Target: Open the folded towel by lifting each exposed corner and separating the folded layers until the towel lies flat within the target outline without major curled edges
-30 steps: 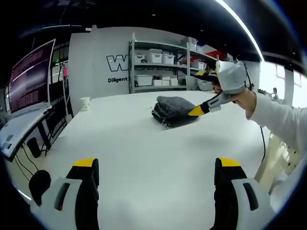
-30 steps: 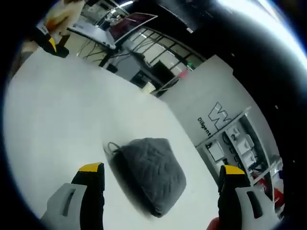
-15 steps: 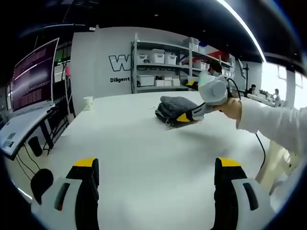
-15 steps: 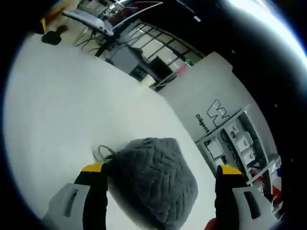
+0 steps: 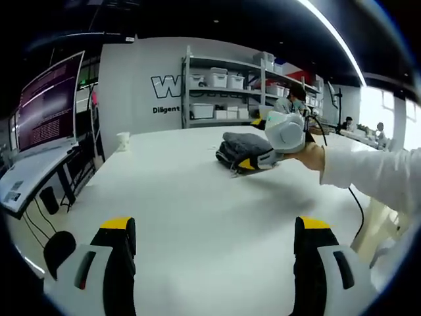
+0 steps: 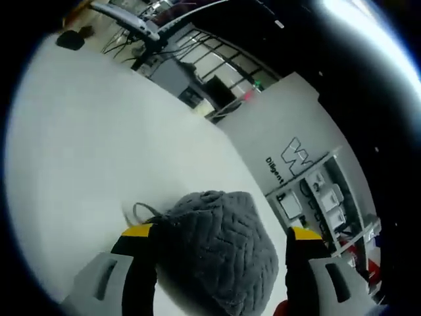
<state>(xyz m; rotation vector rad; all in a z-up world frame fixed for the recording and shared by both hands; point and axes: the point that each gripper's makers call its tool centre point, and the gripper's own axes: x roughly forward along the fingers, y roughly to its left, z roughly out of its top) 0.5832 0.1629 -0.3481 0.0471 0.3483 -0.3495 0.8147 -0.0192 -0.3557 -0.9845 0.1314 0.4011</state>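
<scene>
Right gripper view: I have the right gripper (image 6: 214, 240) open astride the folded towel (image 6: 220, 247); next, I judge, clamp a corner.

A broad white surface (image 5: 184, 191) carries a small white cup (image 5: 123, 140) near its far edge. Behind it a metal shelf rack (image 5: 223, 89) holds white bins against a wall with dark lettering (image 5: 172, 87). A lit monitor (image 5: 47, 102) stands at the left side.
</scene>
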